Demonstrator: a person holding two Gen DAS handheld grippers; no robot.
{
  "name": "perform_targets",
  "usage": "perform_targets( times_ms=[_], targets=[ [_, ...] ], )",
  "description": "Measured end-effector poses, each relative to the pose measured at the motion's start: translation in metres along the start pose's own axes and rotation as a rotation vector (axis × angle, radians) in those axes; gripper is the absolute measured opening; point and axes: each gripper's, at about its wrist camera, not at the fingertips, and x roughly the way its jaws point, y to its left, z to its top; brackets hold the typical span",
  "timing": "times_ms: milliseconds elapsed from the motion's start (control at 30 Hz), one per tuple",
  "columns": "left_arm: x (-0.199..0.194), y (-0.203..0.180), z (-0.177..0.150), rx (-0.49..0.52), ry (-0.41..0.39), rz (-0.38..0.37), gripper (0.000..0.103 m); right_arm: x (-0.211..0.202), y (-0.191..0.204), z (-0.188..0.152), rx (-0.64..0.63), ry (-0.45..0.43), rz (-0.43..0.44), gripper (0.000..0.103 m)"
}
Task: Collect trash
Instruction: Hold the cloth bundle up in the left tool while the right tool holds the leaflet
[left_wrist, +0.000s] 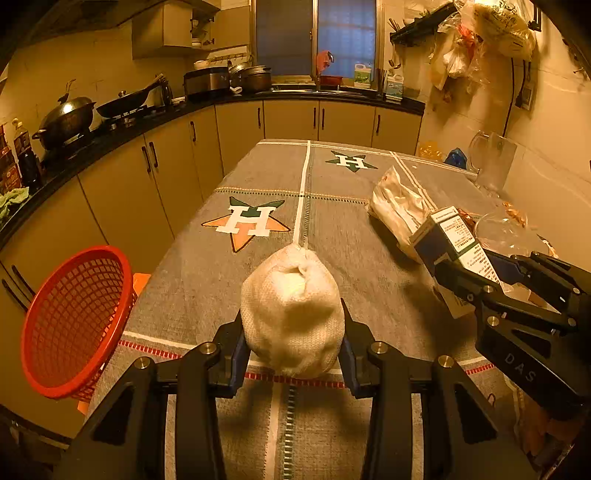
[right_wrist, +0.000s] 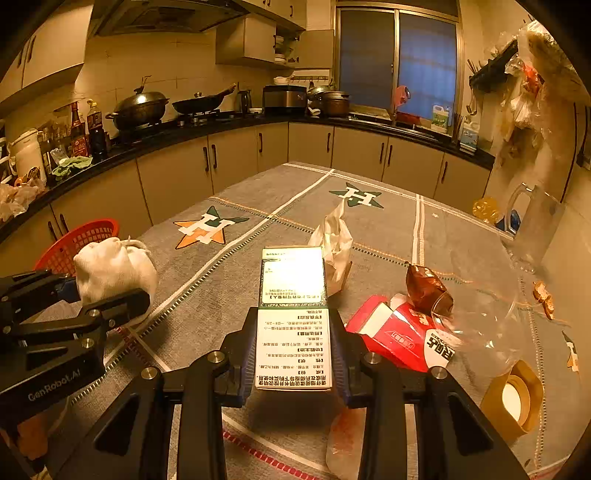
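Both wrist views close, angled down across shared table (left_wrist: 207, 280), facing window (right_wrist: 399, 59).

Home kitchen, dim warm light. L-shaped black countertop (right_wrist: 229, 123) over beige cabinets (right_wrist: 173, 177) along left and far walls. Lidded wok (right_wrist: 138, 107) and frying pan (right_wrist: 201, 103) on the stove at left; range hood (right_wrist: 162, 16) above. Rice cooker (right_wrist: 284, 98), pots (right_wrist: 330, 101), sink below far window (right_wrist: 399, 59). Cloth-covered table (right_wrist: 258, 221) in the middle.
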Motion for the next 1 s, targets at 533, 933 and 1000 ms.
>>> perform_targets(
  times_ms=[533,933,1000],
  targets=[
    [-0.012,-0.004,-0.007,0.008,-0.007,0.032,0.040,-0.008,0.000,0.000,0.003,-0.024,-0.006,0.038],
    [-0.011,-0.004,-0.003,0.000,-0.005,0.017,0.040,-0.008,-0.005,0.001,0.033,-0.015,0.028,0.038],
    [-0.011,-0.004,-0.002,-0.003,-0.007,0.014,0.040,-0.007,-0.004,0.001,0.034,-0.011,0.040,0.038]
  ],
)
